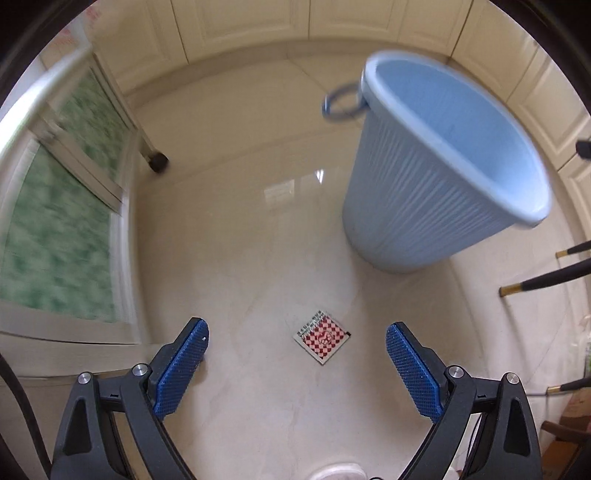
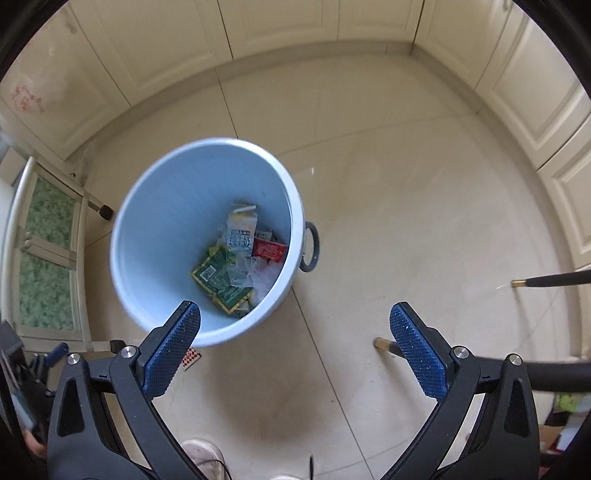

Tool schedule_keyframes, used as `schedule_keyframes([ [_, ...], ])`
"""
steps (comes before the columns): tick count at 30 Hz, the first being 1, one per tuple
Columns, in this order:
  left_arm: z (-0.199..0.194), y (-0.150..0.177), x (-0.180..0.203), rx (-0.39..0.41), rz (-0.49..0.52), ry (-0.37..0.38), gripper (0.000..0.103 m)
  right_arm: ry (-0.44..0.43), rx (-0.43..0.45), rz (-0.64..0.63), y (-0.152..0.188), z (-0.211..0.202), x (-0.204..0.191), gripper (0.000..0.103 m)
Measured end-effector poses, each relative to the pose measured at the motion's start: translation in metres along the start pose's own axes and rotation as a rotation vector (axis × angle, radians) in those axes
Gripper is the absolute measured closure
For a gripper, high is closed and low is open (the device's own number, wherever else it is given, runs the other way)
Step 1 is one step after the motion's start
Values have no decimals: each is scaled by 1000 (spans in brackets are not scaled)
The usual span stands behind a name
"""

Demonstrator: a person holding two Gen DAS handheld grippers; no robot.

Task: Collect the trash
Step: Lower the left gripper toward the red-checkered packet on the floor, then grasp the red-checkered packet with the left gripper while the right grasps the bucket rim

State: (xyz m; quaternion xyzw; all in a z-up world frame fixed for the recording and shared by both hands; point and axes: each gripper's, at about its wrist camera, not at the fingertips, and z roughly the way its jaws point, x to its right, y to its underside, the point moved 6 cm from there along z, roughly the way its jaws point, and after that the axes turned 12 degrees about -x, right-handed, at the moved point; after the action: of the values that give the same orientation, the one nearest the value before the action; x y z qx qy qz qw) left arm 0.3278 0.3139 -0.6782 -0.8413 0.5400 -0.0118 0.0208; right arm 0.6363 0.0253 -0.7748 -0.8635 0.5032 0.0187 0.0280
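Observation:
A small red-and-white checkered packet (image 1: 322, 337) lies flat on the pale tile floor, between and just beyond the blue pads of my left gripper (image 1: 297, 334), which points down at it, open and empty. The light blue ribbed bin (image 1: 424, 199) stands behind it to the right. In the right wrist view the same bin (image 2: 155, 236) is seen from above, holding a milk carton (image 2: 241, 232), a green wrapper (image 2: 221, 280), a red packet (image 2: 269, 249) and clear plastic. My right gripper (image 2: 295, 328) hangs open over the floor by the bin's near rim, empty. The checkered packet (image 2: 192, 358) peeks out beside its left pad.
A white cabinet with green glass panels (image 1: 62, 229) and a black foot (image 1: 159, 162) stands at the left. Black chair legs with brass tips (image 1: 535, 284) reach in from the right. Cream cupboard doors (image 2: 280, 29) line the back. A person's shoe (image 2: 203, 458) is at the bottom edge.

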Motion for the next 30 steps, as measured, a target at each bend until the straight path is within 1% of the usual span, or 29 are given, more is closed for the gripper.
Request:
schedule_keyframes([
  [3,56,-8,3,-30,-26,39,8,15,-9,-8,-13,26,5,0],
  [5,92,-8,5,-68,-32,27,8,13,-7,-4,-22,40,8,0],
  [6,115,-9,5,-94,-33,31,9,15,-4,-2,-27,45,6,0],
  [9,163,-12,8,-130,-39,45,10,15,-6,1,-41,62,6,0],
  [12,208,-17,7,-160,2,24,10,5,-24,0,-46,79,4,0],
  [14,230,-17,15,-182,22,48,10,-3,-28,-2,-48,87,4,0],
  [15,244,-17,21,-184,41,41,10,-8,-34,-8,-49,90,4,0],
  [17,264,-18,27,-186,77,13,12,-2,-33,-17,-51,93,4,0],
  [19,280,-17,33,-183,97,23,14,0,-33,-21,-52,94,4,0],
  [21,296,-20,37,-176,120,0,16,-3,-28,-23,-58,95,1,0],
  [22,306,-20,40,-186,135,-10,18,-2,-25,-26,-60,94,2,0],
  [23,314,-20,44,-195,147,-11,25,-1,-21,-27,-61,94,2,0],
  [24,319,-19,50,-200,151,-5,28,0,-17,-25,-64,93,2,0],
  [25,325,-21,51,-182,154,-24,28,-2,-10,-22,-65,92,2,0],
  [28,341,-27,61,-164,149,-18,29,2,-10,-18,-68,94,3,0],
  [30,351,-32,66,-148,157,-16,34,1,-20,-17,-69,103,1,0],
])
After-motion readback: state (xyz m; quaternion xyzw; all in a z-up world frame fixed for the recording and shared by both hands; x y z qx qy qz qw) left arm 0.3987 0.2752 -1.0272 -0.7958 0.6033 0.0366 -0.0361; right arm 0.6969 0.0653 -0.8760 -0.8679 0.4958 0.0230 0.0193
